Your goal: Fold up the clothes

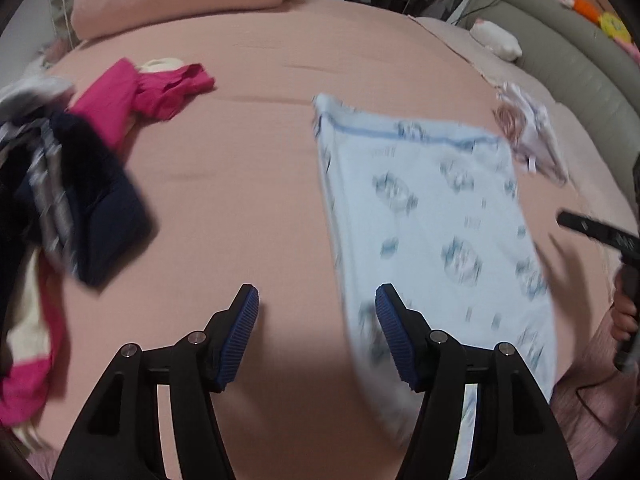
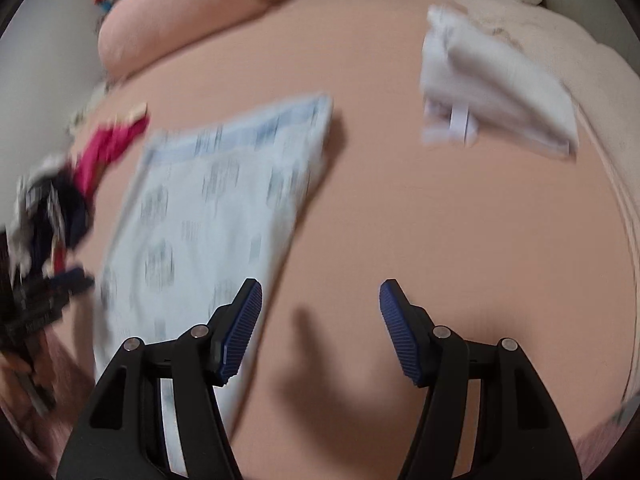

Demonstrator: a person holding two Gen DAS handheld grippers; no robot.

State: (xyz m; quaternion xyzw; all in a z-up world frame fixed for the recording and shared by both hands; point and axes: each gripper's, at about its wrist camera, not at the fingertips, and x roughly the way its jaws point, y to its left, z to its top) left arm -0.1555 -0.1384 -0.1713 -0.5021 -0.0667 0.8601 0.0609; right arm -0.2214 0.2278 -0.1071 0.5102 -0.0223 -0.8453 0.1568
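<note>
Spread wide and empty, both the left gripper (image 1: 317, 294) and right gripper (image 2: 321, 290) above the bed (image 1: 248, 168), flanking the flat, seemingly folded light-blue garment (image 1: 432, 216), probably free for the unfolded pile (image 1: 60, 184) at left

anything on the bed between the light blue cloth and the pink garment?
Nothing: in the left wrist view, only bare pink sheet separates the light blue cloth from the pink garment.
</note>
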